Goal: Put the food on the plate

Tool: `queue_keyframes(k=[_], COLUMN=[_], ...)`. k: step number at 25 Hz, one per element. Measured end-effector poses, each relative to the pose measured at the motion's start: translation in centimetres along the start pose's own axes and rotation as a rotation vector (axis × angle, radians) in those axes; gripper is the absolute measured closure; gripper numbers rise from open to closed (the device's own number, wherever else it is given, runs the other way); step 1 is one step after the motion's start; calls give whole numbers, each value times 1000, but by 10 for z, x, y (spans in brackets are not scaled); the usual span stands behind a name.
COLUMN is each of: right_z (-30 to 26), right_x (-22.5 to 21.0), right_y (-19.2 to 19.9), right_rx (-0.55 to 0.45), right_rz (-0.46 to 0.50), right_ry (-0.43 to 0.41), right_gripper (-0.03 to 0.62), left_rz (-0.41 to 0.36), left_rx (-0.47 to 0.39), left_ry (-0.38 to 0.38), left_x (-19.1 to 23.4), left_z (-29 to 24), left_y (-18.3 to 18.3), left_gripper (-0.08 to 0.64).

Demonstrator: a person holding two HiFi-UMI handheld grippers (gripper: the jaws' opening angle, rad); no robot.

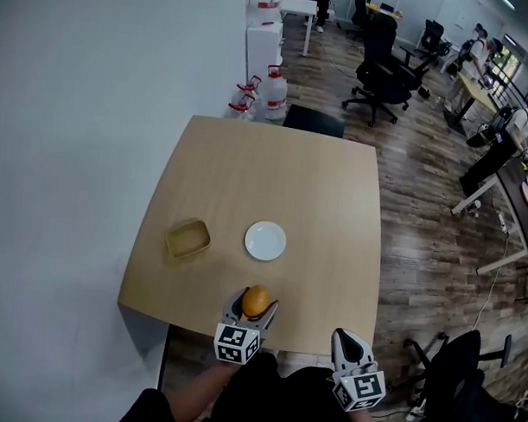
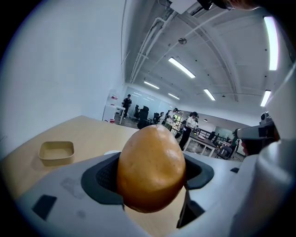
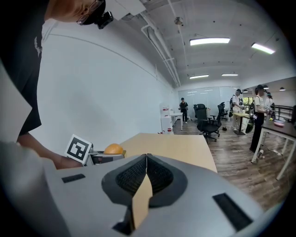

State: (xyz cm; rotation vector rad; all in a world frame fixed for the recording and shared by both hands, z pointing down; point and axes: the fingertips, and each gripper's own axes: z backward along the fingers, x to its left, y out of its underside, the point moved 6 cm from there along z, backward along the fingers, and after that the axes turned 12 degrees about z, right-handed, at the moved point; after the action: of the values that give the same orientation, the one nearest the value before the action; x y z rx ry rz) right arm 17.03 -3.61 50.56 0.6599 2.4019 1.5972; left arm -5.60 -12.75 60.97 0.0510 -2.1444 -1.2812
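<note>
My left gripper (image 1: 255, 305) is shut on an orange, egg-shaped piece of food (image 1: 256, 301), held over the near edge of the wooden table (image 1: 316, 199). In the left gripper view the food (image 2: 151, 169) fills the space between the dark pads. A round white plate (image 1: 265, 241) lies a short way beyond it, empty. My right gripper (image 1: 346, 342) hovers at the table's near edge to the right, its jaws pressed together with nothing between them (image 3: 146, 164). From the right gripper view the food (image 3: 114, 149) shows at the left.
A shallow tan tray (image 1: 188, 239) sits left of the plate, also seen as the tray (image 2: 57, 152). A white wall runs along the left. Water jugs (image 1: 274, 91) and a black office chair (image 1: 381, 76) stand past the far edge. People stand at desks at the far right.
</note>
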Motion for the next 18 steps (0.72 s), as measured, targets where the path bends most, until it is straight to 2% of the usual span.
queue_keyframes(k=[7, 11, 18], right_z=[-21, -25, -51], right_x=[-10, -19, -37], right_y=[-13, -20, -24], right_rx=[-25, -27, -31], right_rz=[10, 17, -5], right_ry=[-15, -1, -3], right_gripper=[532, 531, 532], left_rz=[-58, -25, -43], left_rx=[23, 62, 128], left_ry=[-25, -63, -135], left_x=[27, 44, 81], left_z=[-51, -79, -146], left_y=[-16, -20, -21], left_gripper=[230, 230, 230])
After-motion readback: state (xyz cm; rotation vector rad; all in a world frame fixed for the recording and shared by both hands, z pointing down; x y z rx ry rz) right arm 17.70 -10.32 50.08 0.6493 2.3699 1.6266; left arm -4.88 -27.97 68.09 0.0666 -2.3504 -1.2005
